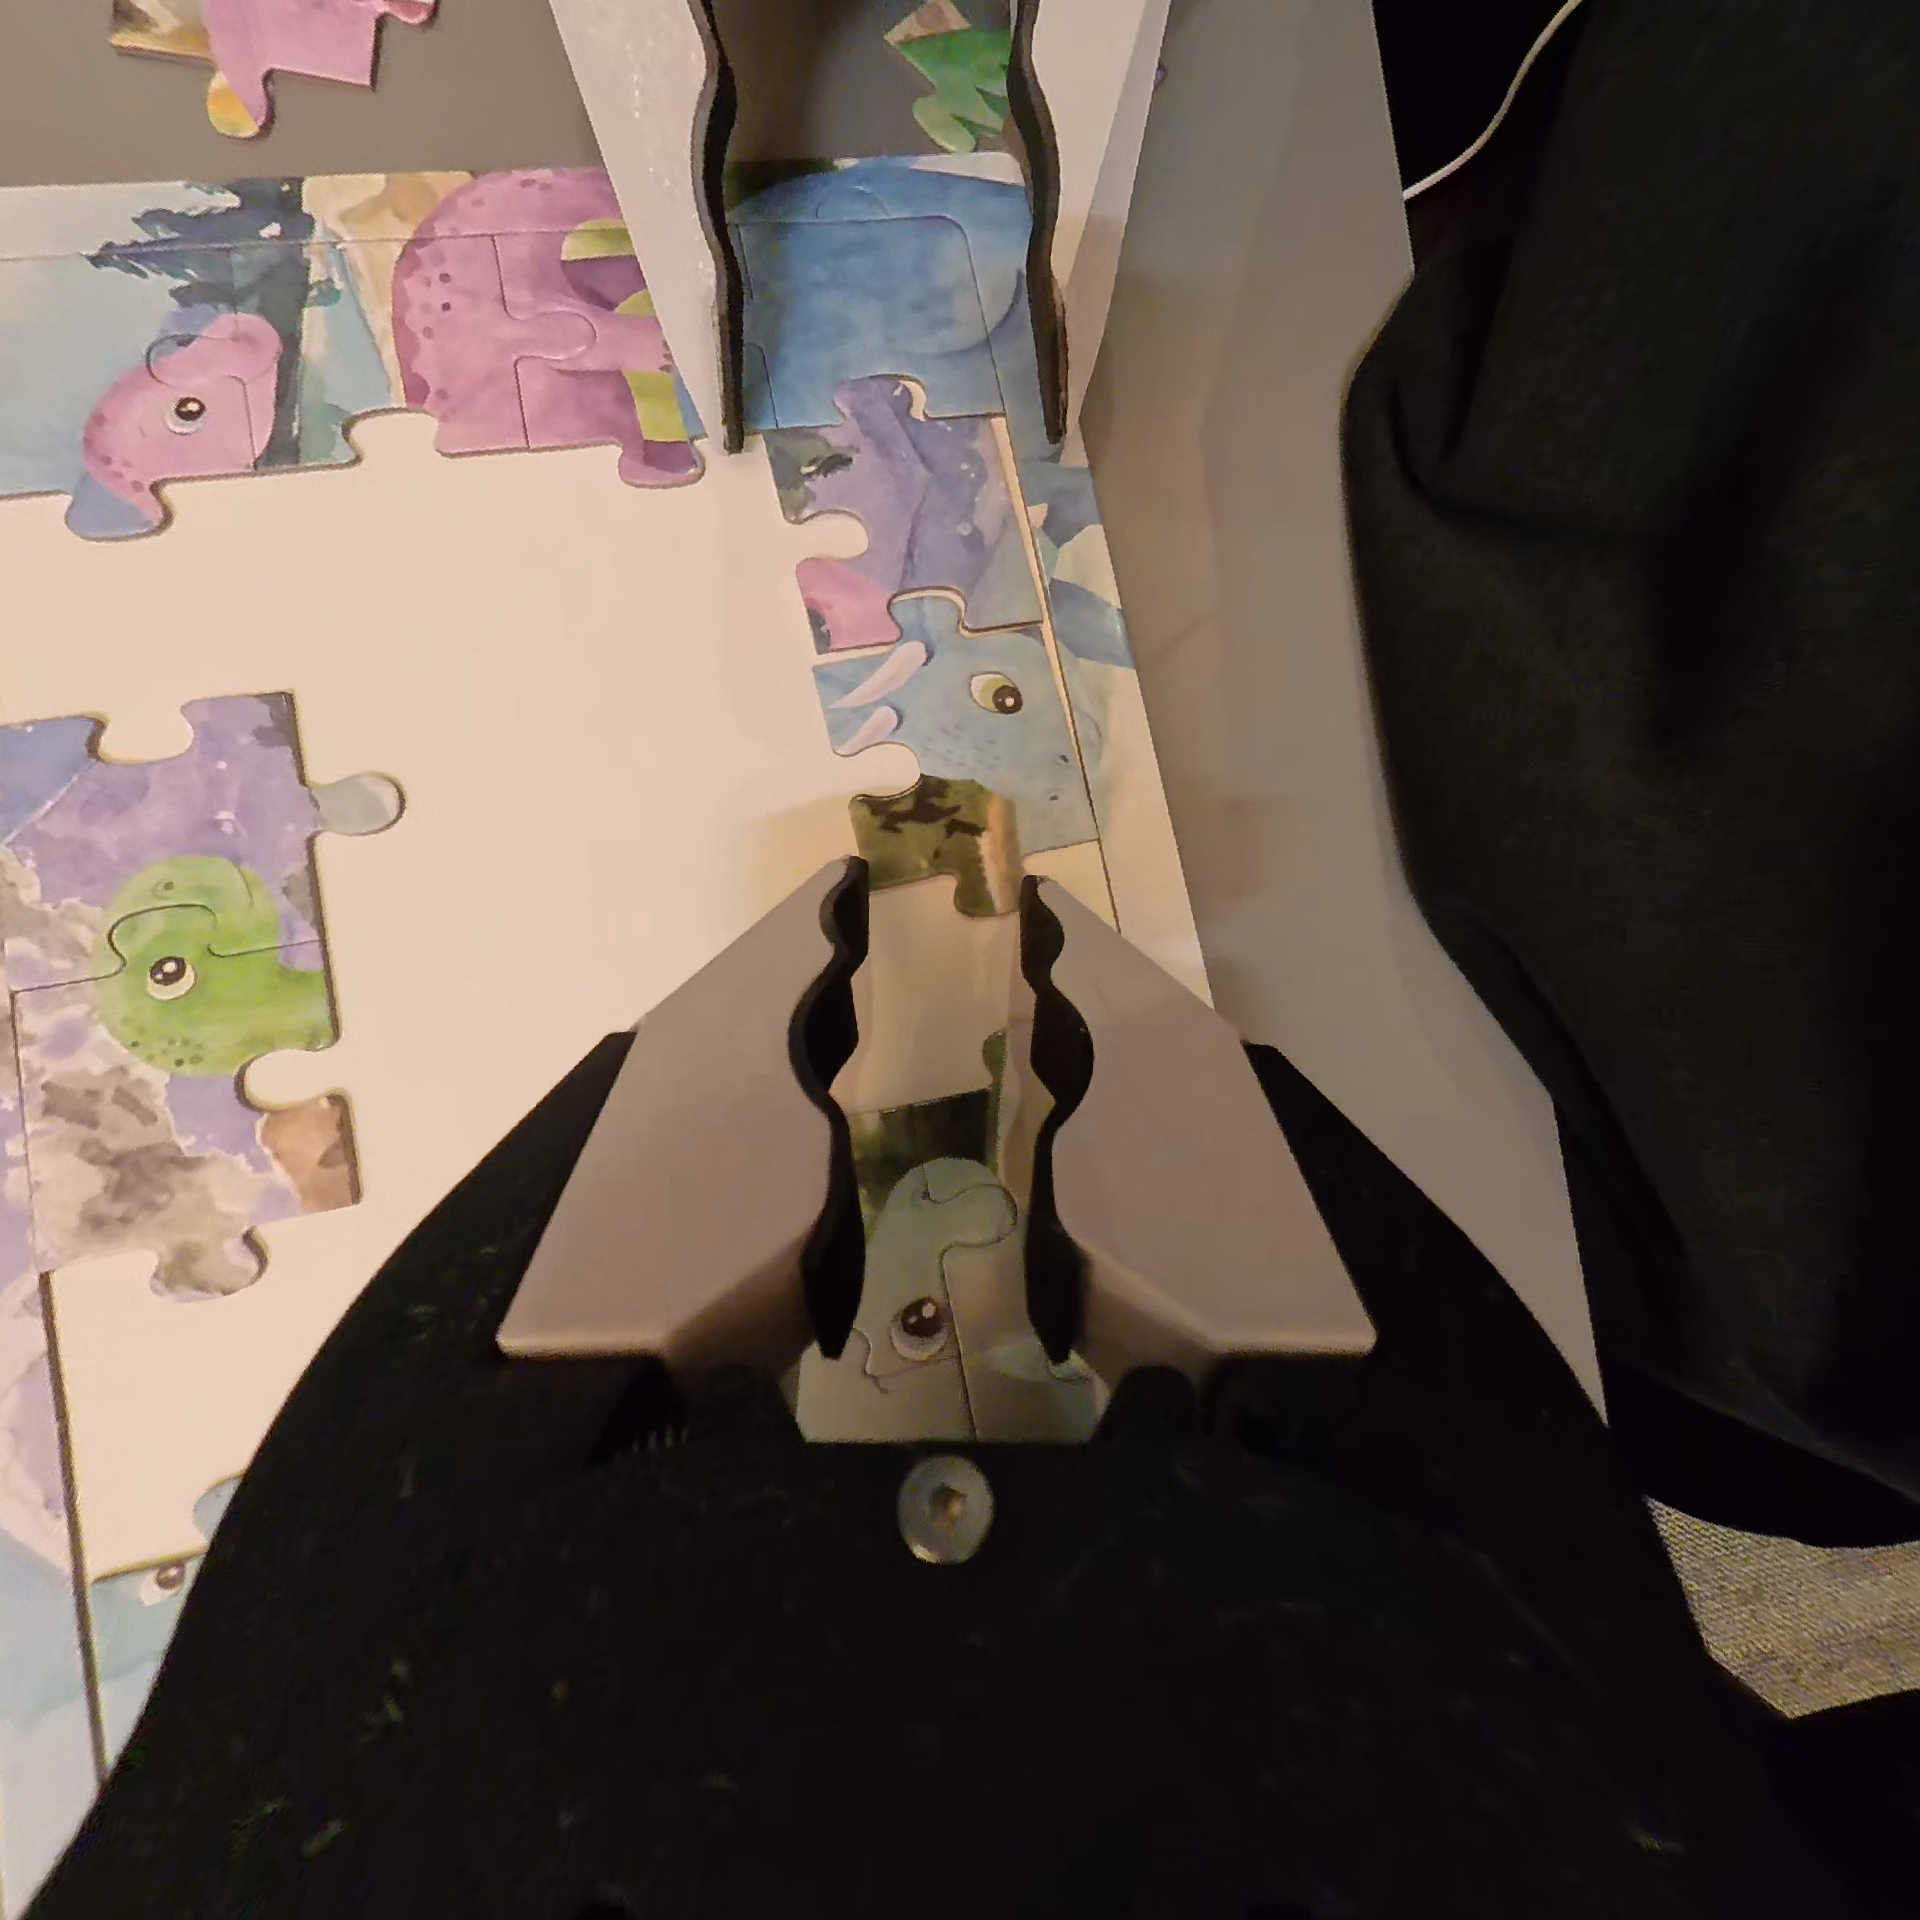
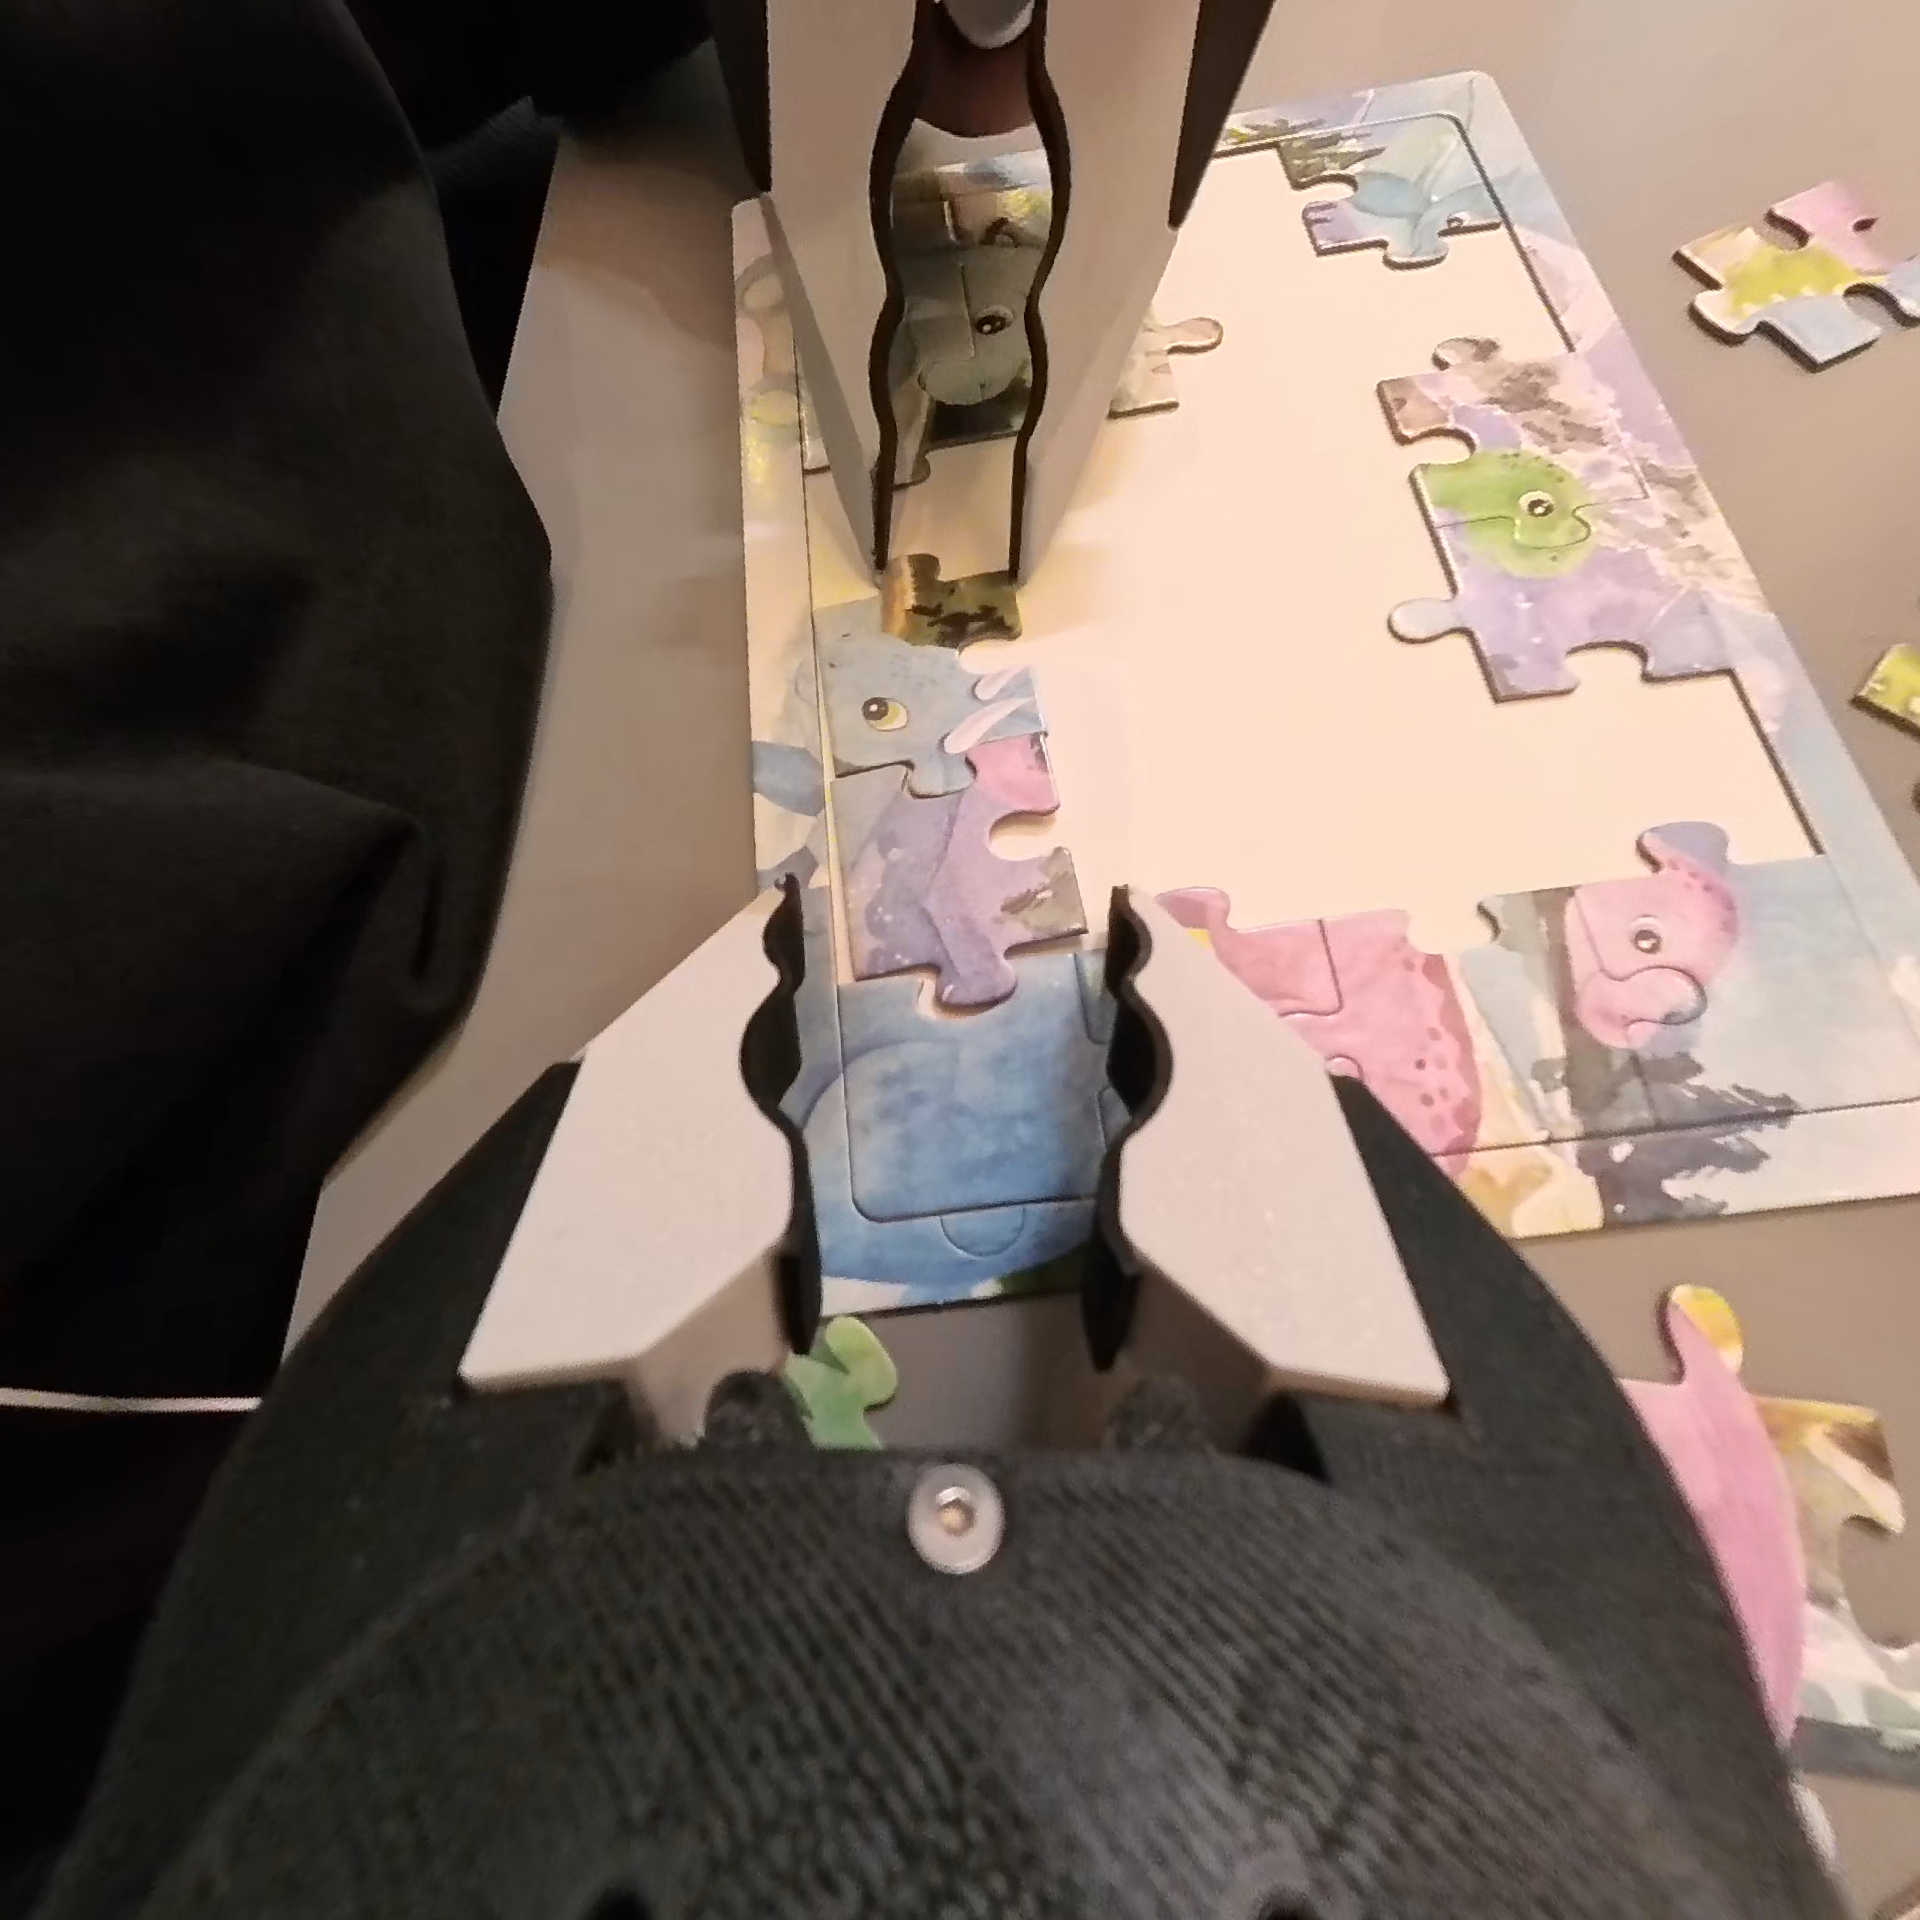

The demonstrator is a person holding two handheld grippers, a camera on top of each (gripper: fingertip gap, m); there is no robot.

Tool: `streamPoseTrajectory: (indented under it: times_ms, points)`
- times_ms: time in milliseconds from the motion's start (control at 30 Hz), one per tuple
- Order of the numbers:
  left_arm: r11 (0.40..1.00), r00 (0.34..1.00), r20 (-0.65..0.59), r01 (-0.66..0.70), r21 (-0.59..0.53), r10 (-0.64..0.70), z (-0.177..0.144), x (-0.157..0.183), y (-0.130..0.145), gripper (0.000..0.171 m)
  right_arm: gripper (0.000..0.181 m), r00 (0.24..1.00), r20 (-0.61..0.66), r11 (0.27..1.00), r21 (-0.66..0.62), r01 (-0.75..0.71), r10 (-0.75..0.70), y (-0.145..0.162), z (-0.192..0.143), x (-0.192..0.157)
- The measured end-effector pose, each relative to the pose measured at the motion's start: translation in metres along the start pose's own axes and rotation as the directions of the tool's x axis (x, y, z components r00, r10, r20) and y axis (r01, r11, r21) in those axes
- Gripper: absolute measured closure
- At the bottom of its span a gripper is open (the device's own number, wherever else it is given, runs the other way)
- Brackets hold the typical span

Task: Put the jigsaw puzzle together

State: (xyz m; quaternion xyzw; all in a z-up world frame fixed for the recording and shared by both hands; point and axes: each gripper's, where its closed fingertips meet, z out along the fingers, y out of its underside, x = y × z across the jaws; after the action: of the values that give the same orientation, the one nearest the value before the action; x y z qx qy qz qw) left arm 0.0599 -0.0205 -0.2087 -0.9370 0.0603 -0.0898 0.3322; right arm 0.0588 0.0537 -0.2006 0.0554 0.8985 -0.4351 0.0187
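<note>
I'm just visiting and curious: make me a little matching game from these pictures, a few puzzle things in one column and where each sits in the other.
Things:
1. green dinosaur head
2. pink dinosaur head
3. blue horned dinosaur head
4. loose green piece

Places:
A. on the grey table, off the board, under the right gripper
B. board edge nearest the dark clothing, just ahead of the left gripper
C. far long side of the board, midway along
D. board corner far from the clothing, at the right gripper's end

Pairs: 1-C, 2-D, 3-B, 4-A
</note>
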Motion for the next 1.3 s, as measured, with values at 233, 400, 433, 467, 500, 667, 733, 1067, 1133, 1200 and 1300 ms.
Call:
streamPoseTrajectory:
  times_ms: [233,400,433,467,500,667,733,1067,1133,1200,1300]
  points:
    - [1.000,1.000,-0.009,-0.003,0.005,0.003,-0.001,-0.001,0.000,0.146,0.130,1.000,-0.015,1.000,-0.017,0.002,-0.002,0.003,0.001,0.002]
    - [1.000,1.000,-0.011,-0.006,0.002,0.006,-0.001,-0.001,0.000,0.146,0.134,1.000,-0.006,1.000,-0.026,0.002,-0.002,0.005,0.001,0.001]
    - [1.000,1.000,-0.011,-0.007,0.000,0.007,-0.001,-0.001,0.000,0.146,0.134,1.000,-0.002,1.000,-0.026,0.002,-0.002,0.005,0.000,0.000]
    - [1.000,1.000,-0.010,-0.007,0.000,0.007,-0.002,-0.001,0.000,0.146,0.134,1.000,0.001,1.000,-0.025,0.000,0.000,0.005,0.000,0.000]
    - [1.000,1.000,-0.009,-0.006,0.001,0.006,-0.002,-0.001,0.000,0.145,0.134,1.000,0.005,1.000,-0.025,-0.001,0.001,0.006,0.000,-0.001]
    - [0.999,1.000,-0.003,0.006,0.039,-0.006,-0.011,-0.003,-0.005,0.142,0.131,1.000,0.002,1.000,-0.022,-0.008,0.008,0.005,-0.001,0.001]
    - [0.998,1.000,-0.003,0.011,0.062,-0.011,-0.013,-0.003,-0.008,0.142,0.132,1.000,0.002,1.000,-0.023,-0.007,0.007,0.006,-0.001,0.001]
    - [0.997,0.998,-0.054,-0.023,0.068,0.027,0.011,0.003,-0.027,0.129,0.127,1.000,-0.009,0.999,-0.027,0.029,-0.029,0.003,0.004,-0.001]
    - [0.997,0.998,-0.056,-0.027,0.069,0.031,0.013,0.004,-0.029,0.128,0.126,0.999,-0.011,0.999,-0.029,0.035,-0.035,0.003,0.005,-0.002]
    - [0.996,0.998,-0.051,-0.024,0.080,0.028,0.013,0.002,-0.031,0.128,0.125,0.999,-0.012,0.999,-0.028,0.038,-0.039,0.002,0.005,-0.002]
    - [0.995,0.999,-0.035,-0.007,0.099,0.011,0.010,-0.003,-0.032,0.127,0.124,0.999,-0.014,0.999,-0.031,0.044,-0.044,0.003,0.006,-0.002]
